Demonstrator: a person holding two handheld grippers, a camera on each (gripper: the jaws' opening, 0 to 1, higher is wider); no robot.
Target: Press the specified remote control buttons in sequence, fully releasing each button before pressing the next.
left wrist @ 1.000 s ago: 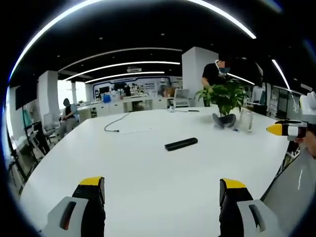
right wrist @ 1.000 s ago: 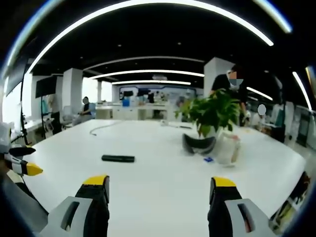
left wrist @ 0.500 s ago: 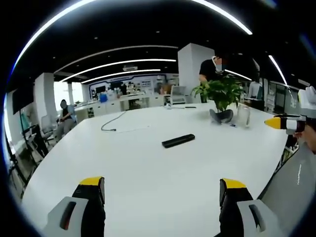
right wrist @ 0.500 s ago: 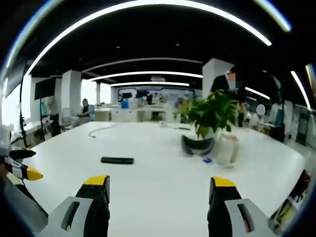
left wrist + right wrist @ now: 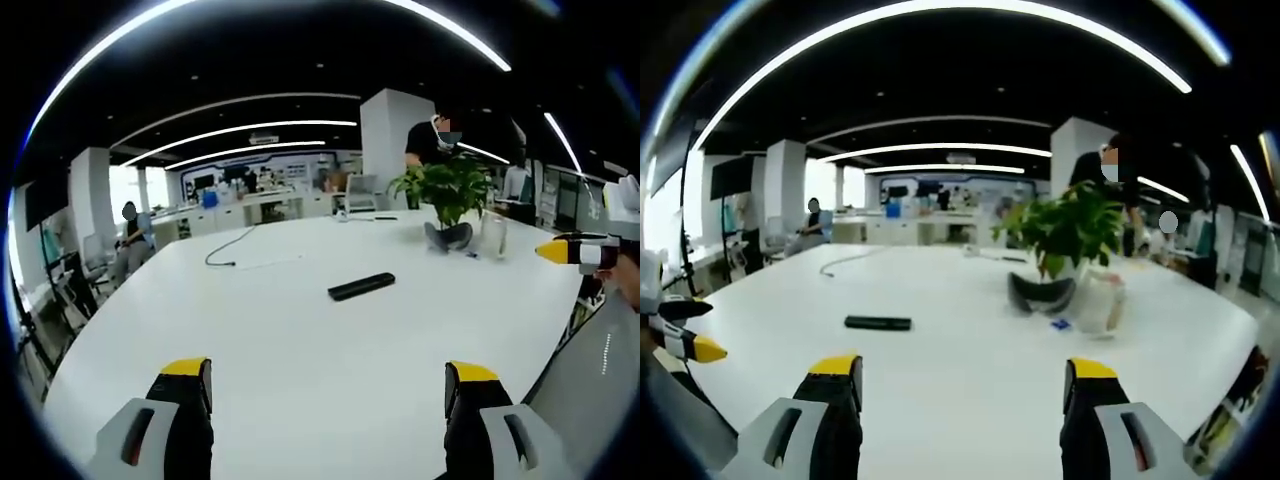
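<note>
Both tools hang spread wide and grasping nothing, the left tool (image 5: 328,385) and right tool (image 5: 958,378) held low over the near edge of the white counter (image 5: 300,340). My guess is they wait back like this so the remote control (image 5: 361,286) stays in plain sight before any pressing begins. It lies flat and alone, well short of the potted plant (image 5: 453,195) and toward the tools from it. A loose cable (image 5: 232,246) trails beyond the remote. Around is an open office with curved ceiling lights; a person (image 5: 432,145) stands behind the plant.
</note>
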